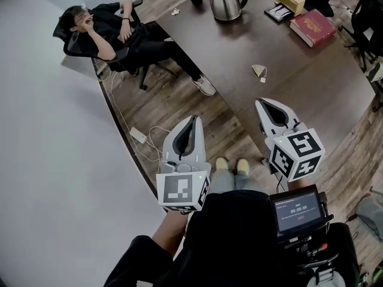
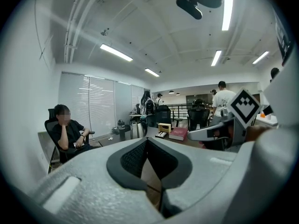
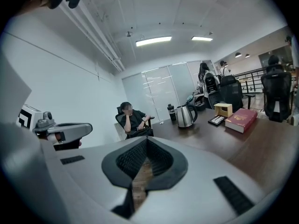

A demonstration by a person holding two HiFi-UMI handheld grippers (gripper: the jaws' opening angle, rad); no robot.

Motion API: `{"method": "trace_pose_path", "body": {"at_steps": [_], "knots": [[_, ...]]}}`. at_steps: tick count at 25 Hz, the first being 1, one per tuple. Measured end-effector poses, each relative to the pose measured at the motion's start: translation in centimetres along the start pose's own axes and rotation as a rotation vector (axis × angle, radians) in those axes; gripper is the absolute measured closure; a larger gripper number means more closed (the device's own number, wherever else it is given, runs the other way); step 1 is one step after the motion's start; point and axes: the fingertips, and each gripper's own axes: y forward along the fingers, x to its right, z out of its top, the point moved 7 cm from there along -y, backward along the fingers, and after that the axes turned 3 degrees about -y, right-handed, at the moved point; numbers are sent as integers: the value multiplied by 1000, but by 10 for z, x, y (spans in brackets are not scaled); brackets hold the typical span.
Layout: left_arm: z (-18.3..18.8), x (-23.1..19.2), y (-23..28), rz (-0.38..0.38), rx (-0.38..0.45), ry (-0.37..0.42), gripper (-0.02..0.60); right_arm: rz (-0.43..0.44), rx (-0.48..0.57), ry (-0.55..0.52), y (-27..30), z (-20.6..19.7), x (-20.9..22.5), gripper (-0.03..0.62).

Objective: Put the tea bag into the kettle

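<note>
Low in the head view, left gripper (image 1: pixel 192 122) and right gripper (image 1: pixel 263 104) side by side, jaws of each closed tip to tip, gripping nothing. Right of centre, on dark brown wooden table (image 1: pixel 311 82): small pale, seemingly triangular tea bag (image 1: pixel 259 71). Top centre, well apart: shiny steel kettle (image 1: pixel 226 0).

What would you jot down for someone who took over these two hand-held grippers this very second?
Left hand-held gripper: jaws together, nothing in them, held over the floor beside the table.
Right hand-held gripper: jaws together, nothing in them, at the table's near edge.
Tea bag: lying on the table just ahead of the right gripper, untouched.
Kettle: upright at the table's far end; I cannot tell how its lid stands.
Done: nothing.
Left: open a gripper, pick up the tea bag, carry it to the kettle and drop it in.
</note>
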Motion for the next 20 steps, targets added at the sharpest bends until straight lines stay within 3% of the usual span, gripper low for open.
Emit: {"method": "trace_pose_path", "body": {"at_steps": [6, 20], "knots": [[-1, -5, 31, 13, -17, -2, 575, 10, -6, 12, 24, 5, 21, 588], [-3, -52, 57, -7, -13, -22, 575, -8, -14, 2, 73, 18, 9, 588]]}}
